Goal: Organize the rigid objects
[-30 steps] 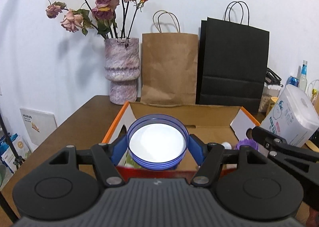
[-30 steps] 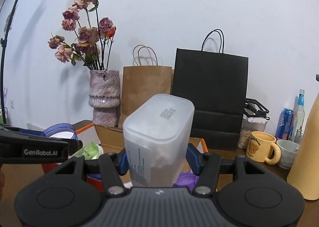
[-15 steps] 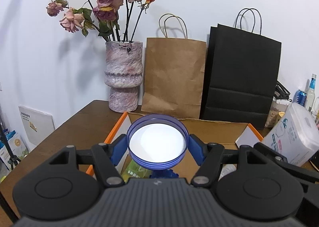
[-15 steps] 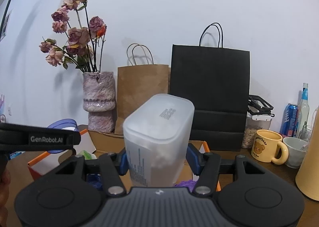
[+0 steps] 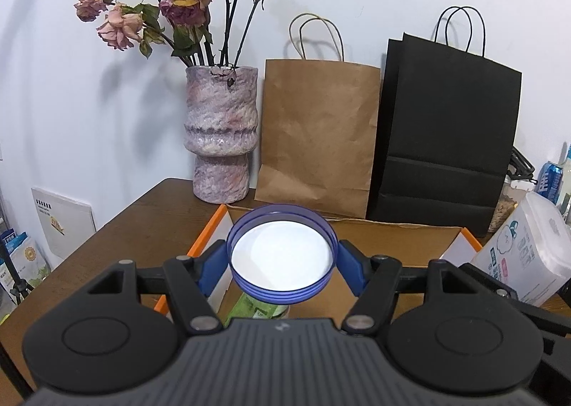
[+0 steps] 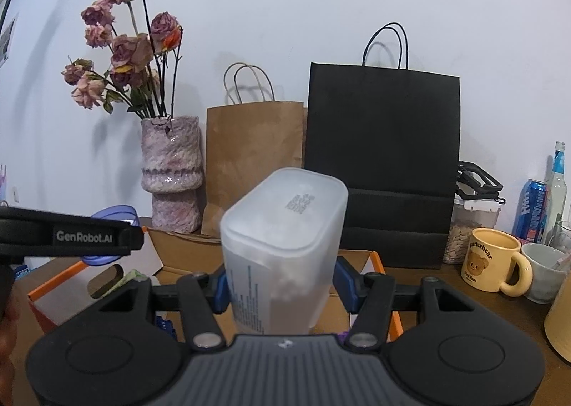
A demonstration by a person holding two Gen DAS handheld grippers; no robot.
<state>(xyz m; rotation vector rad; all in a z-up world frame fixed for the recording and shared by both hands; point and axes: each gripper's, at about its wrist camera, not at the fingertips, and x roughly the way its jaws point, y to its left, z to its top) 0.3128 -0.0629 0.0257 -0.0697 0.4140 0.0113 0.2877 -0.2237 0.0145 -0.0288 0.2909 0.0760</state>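
Observation:
My left gripper (image 5: pixel 282 263) is shut on a round blue-rimmed lid (image 5: pixel 282 256) with a white inside, held level above the left part of an open cardboard box (image 5: pixel 392 245) with orange edges. My right gripper (image 6: pixel 283 284) is shut on a frosted white plastic container (image 6: pixel 282 245), tilted away from me over the same box (image 6: pixel 185 245). That container (image 5: pixel 524 252) also shows at the right of the left wrist view. In the right wrist view the blue lid (image 6: pixel 114 213) peeks out behind one of the left gripper's fingers (image 6: pixel 89 236). A green packet (image 5: pixel 264 309) lies in the box under the lid.
Along the wall stand a vase of dried roses (image 5: pixel 221 141), a brown paper bag (image 5: pixel 317 134) and a black paper bag (image 5: pixel 446 141). To the right are a seed jar (image 6: pixel 467 231), a yellow bear mug (image 6: pixel 492 259), a grey cup (image 6: pixel 542 270), a can (image 6: pixel 533 206) and a bottle (image 6: pixel 558 188).
Both grippers have moved forward toward the wall with their loads. The box has slid lower in both views, and the vase and bags look larger. Both grips are unchanged.

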